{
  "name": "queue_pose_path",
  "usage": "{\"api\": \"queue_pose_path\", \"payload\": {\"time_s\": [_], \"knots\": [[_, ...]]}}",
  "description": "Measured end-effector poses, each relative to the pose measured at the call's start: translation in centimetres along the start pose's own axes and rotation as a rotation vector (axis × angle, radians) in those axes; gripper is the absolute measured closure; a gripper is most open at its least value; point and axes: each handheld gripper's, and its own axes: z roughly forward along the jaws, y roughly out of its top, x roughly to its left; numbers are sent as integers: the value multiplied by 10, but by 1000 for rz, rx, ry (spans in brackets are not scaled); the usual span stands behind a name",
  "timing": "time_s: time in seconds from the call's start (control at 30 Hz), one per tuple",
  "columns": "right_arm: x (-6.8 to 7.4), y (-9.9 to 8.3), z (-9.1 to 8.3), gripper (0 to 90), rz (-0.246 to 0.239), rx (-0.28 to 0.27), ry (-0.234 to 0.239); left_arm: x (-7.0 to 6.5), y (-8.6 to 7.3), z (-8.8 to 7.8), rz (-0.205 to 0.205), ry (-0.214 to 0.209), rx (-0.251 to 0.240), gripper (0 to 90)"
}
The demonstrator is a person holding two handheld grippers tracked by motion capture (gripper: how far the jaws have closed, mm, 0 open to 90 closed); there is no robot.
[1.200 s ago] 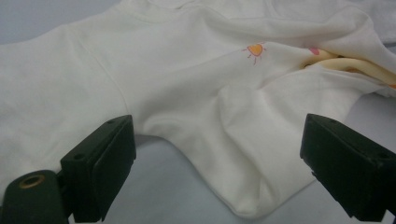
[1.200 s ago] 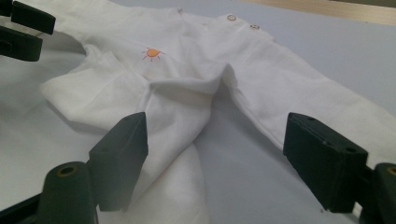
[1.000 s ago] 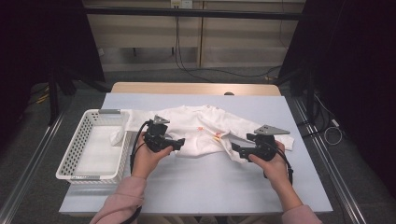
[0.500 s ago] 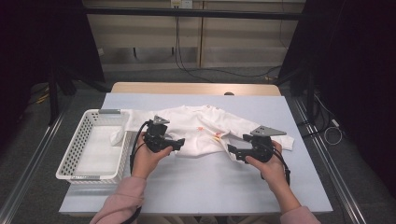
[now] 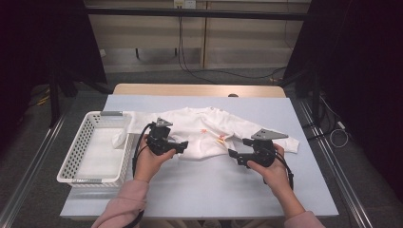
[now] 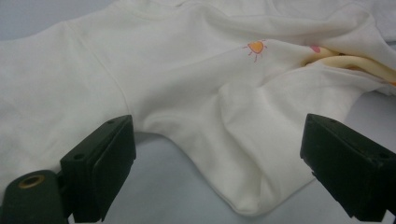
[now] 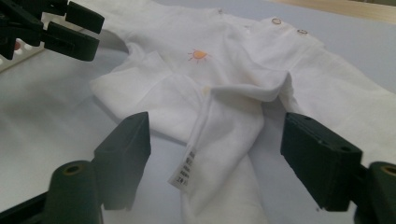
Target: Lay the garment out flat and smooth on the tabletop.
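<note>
**White garment spread on the table, both grippers open at its near edge**

A light blue-grey table point(image 5: 199, 190) is seen from above, with a wooden strip along its far edge and dark curtains to either side. Across the middle of the table a small white garment point(image 5: 214, 130) is laid, rumpled and partly folded over itself, with a little orange sun print point(image 6: 255, 47) on the front. A white basket point(image 5: 78, 156) is set at the table's left side; one sleeve of the garment is draped over its near-side rim, so that part of the rim is hidden.

The left gripper point(image 6: 217, 163) is held at the garment's near left edge. Its jaws are spread wide, and a hanging fold of cloth lies between them without being pressed. The right gripper point(image 7: 215, 158) is held at the near right part of the garment. Its jaws have just been closing a little, yet they are still parted, with a bunched fold and a small sewn-in label point(image 7: 184, 170) between them, untouched by the pads. In the right gripper view the left gripper is also seen, at the upper left.

The print on the label is too small to be read. Snap buttons point(image 7: 276, 21) are made out at the garment's far edge. Both forearms are cut off at the bottom of the high view.
</note>
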Motion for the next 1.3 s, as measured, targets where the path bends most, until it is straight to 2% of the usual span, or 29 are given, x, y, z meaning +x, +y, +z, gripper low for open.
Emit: {"api": "queue_pose_path", "payload": {"time_s": [0.13, 0.17, 0.2, 0.23, 0.27, 0.33, 0.37, 0.43, 0.47, 0.5, 0.53, 0.57, 0.6, 0.7, 0.73, 0.77, 0.8, 1.03, 1.13, 1.17, 1.2, 1.23, 1.27, 1.3], "knots": [[2, 0, 1, 400, -10, 6, 4, 1, 0, 1, 5, -1, 6, 106], [3, -1, 1, 440, -8, 18, 21, 0, 0, 1, 4, -2, 4, 106], [3, -1, 1, 440, -8, 18, 21, 0, 0, 1, 6, -3, 6, 106], [3, -2, 2, 465, -13, 20, 25, -1, -1, 1, -12, -3, 2, 106], [5, -2, 2, 473, -19, 35, 34, 0, -1, 2, -8, -7, 3, 106], [8, -3, 5, 476, -51, 46, 36, 0, -1, 2, -7, -6, 4, 106], [10, -3, 5, 499, -61, 62, 23, 0, -1, 2, -10, -10, 4, 106], [10, -4, 7, 617, -89, 78, 6, 0, -1, 1, -5, -7, 2, 106], [8, -5, 7, 707, -72, 88, 12, 1, 0, 0, 8, -3, 6, 106], [8, -5, 7, 707, -72, 88, 12, 1, 0, 0, 8, -3, 6, 106], [6, -6, 6, 755, -61, 92, 2, 1, 0, 0, 0, -1, 2, 106], [4, -6, 5, 845, -49, 90, 9, 1, 0, 0, 8, -5, 7, 106], [-1, -7, 2, 888, -19, 79, 25, 1, 0, 0, 6, -4, 8, 106], [-5, -5, -2, 894, -6, 52, 18, 1, -1, 1, 10, -3, 12, 106], [-10, -3, -6, 895, 18, 33, 4, 1, -1, 1, 7, -2, 11, 106], [-10, -3, -6, 895, 18, 33, 4, -2, -1, 3, -29, -4, -14, 106], [-13, -2, -8, 895, 21, 18, -4, -2, -1, 3, -32, -5, -16, 106], [-42, -3, -15, 896, 108, -22, -60, -3, -2, 6, -27, -6, -9, 106], [-54, -6, -14, 895, 134, -4, -91, -3, -2, 7, -28, -11, -9, 107], [-62, -9, -12, 895, 149, -4, -107, -5, -3, 8, -46, -10, -14, 108], [-62, -9, -12, 895, 149, -4, -107, -5, -3, 9, -45, -9, -14, 108], [-64, -10, -11, 895, 156, 4, -114, -3, -2, 9, -18, -7, -10, 109], [-68, -12, -8, 896, 158, 18, -135, -4, -3, 9, -34, -9, -11, 110], [-70, -13, -6, 896, 156, 34, -138, -4, -3, 9, -26, -10, -6, 110]]}}
